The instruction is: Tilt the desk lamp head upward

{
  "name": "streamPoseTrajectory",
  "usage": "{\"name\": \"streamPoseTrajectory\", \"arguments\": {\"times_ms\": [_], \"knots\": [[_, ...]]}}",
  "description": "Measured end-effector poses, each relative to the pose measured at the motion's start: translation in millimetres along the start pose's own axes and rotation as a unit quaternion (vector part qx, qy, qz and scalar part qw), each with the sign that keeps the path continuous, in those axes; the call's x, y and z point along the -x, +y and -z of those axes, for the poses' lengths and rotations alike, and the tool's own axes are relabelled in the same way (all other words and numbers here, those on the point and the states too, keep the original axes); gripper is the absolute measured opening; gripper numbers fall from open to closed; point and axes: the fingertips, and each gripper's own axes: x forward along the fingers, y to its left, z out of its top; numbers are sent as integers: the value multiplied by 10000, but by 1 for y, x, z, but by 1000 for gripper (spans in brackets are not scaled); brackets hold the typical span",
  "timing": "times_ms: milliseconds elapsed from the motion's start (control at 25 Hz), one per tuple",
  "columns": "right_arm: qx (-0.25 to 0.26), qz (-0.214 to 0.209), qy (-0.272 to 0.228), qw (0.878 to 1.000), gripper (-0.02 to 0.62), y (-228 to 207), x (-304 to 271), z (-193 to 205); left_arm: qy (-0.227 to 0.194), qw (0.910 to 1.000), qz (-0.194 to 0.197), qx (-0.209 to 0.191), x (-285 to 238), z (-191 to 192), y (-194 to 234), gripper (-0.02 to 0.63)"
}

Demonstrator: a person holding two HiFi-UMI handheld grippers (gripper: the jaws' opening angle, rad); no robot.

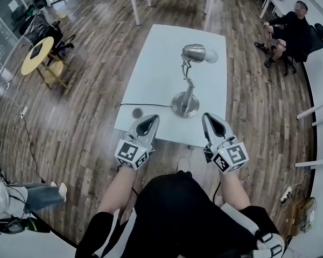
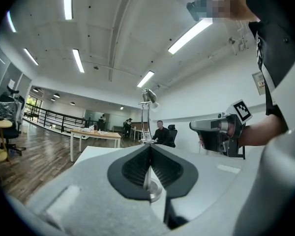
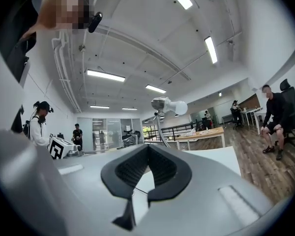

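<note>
Desk lamp (image 1: 186, 87) standing near the near edge of the tabletop (image 1: 151, 74), head (image 1: 194, 52) roughly level; left gripper (image 1: 148, 122) and right gripper (image 1: 211, 121), fingers clenched on nothing, short of it, where an off-centre upward push could topple the slim stand.

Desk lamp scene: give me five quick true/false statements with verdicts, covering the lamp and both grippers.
1. The desk lamp stands on the white table. True.
2. The left gripper is clamped on the lamp's stem. False: its jaws are together on nothing, short of the lamp.
3. The right gripper has its jaws shut with nothing between them. True.
4. The lamp head lies flat on the tabletop. False: it sits raised on the arm above the base.
5. A person sits on a chair beyond the table's right side. True.
</note>
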Motion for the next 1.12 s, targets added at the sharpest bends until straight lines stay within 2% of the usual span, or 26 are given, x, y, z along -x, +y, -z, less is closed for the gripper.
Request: {"name": "streamPoseTrajectory", "arguments": {"times_ms": [160, 360, 480, 600, 1120], "knots": [[262, 241, -30, 9994, 3, 31, 21, 1, -27, 9994, 40, -350, 35, -7, -5, 0], [391, 653, -35, 9971, 3, 56, 53, 5, -209, 9992, 209, -277, 73, -16, -16, 0], [260, 862, -102, 9959, 2, 60, 71, 3, -257, 9992, 153, -265, 91, -21, -19, 0], [354, 971, -206, 9944, 2, 60, 88, -4, -367, 9992, 44, -114, 102, -31, -23, 0], [532, 638, -351, 9959, 2, 29, 102, -23, -734, 9965, -395, -71, 88, -49, -39, 0]]}}
